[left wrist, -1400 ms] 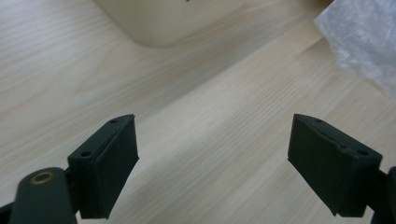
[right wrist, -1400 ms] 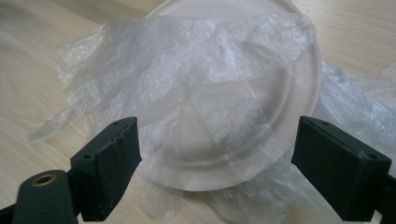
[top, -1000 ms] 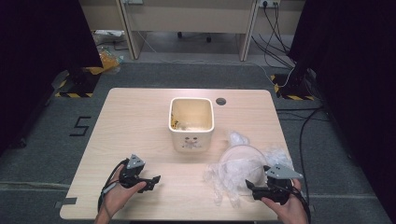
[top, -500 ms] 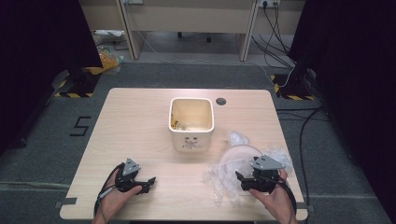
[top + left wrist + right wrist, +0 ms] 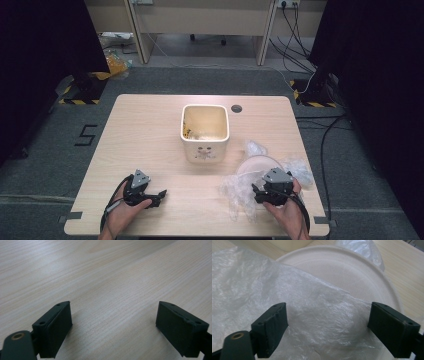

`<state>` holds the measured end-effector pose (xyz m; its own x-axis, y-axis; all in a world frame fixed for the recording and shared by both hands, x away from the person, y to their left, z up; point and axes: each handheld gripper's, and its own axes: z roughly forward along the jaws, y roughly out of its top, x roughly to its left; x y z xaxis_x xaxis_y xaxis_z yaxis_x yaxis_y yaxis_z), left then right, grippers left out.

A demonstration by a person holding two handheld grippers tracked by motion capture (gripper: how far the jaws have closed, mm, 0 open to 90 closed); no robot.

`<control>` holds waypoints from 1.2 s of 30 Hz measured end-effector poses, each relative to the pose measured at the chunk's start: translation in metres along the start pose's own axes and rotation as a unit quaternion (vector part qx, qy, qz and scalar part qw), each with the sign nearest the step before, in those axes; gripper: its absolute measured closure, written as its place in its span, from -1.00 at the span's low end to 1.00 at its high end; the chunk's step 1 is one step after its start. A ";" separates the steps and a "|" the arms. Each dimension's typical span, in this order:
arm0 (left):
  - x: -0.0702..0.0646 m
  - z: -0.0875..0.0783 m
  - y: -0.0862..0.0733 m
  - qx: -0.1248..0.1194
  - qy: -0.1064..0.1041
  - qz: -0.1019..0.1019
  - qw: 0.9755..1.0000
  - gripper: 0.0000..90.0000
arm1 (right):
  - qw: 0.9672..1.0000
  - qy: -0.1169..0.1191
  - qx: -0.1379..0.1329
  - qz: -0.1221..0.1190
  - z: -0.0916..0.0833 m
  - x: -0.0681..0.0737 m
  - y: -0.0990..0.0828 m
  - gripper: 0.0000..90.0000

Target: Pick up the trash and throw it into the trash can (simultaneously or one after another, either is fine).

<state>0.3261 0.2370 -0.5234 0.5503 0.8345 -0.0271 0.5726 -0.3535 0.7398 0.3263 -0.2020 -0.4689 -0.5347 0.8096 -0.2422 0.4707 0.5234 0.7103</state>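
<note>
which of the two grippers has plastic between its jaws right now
The right gripper: crinkled clear plastic film lies between its open jaws, over a white paper plate. The left gripper faces bare wood.

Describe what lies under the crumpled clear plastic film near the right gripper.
A pale round plate lies under the plastic film, its far rim exposed. The film hides its near part and whatever lies there.

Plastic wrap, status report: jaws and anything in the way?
Right gripper jaws open, just closing slightly, over plastic wrap, not pinched. Wrap lies across plate. Left gripper open over bare table.
</note>
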 end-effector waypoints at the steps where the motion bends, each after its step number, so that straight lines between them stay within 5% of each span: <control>1: 0.000 0.000 0.000 0.000 0.000 0.000 1.000 -0.72 | 1.000 -0.012 -0.002 -0.008 -0.002 -0.001 -0.001 -0.37; 8: 0.000 0.000 0.000 0.000 0.000 -0.001 1.000 -0.72 | 0.999 -0.037 0.003 -0.025 -0.005 -0.002 -0.004 -0.10; 12: 0.000 0.000 0.000 0.000 0.000 0.000 1.000 -0.72 | 0.999 -0.029 -0.003 -0.015 -0.006 -0.003 -0.005 -0.23; 15: 0.000 0.000 0.000 -0.001 0.000 -0.001 1.000 -0.72 | 0.999 -0.042 0.005 -0.003 -0.003 -0.004 -0.007 -0.52; 18: 0.000 0.000 0.000 -0.001 0.000 -0.002 1.000 -0.72 | 0.999 -0.045 0.004 -0.001 -0.002 -0.005 -0.008 -0.52; 30: 0.000 0.000 0.000 -0.001 -0.001 -0.001 1.000 -0.72 | 1.000 -0.006 -0.004 0.010 -0.010 -0.008 -0.016 0.82; 36: 0.000 0.000 0.000 -0.001 -0.001 -0.001 1.000 -0.72 | 0.999 0.032 -0.025 0.034 -0.013 -0.014 -0.018 1.00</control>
<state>0.3262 0.2369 -0.5236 0.5502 0.8345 -0.0302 0.5721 -0.3503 0.7416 0.3162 -0.2266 -0.4692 -0.5465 0.8238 -0.1507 0.4732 0.4522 0.7560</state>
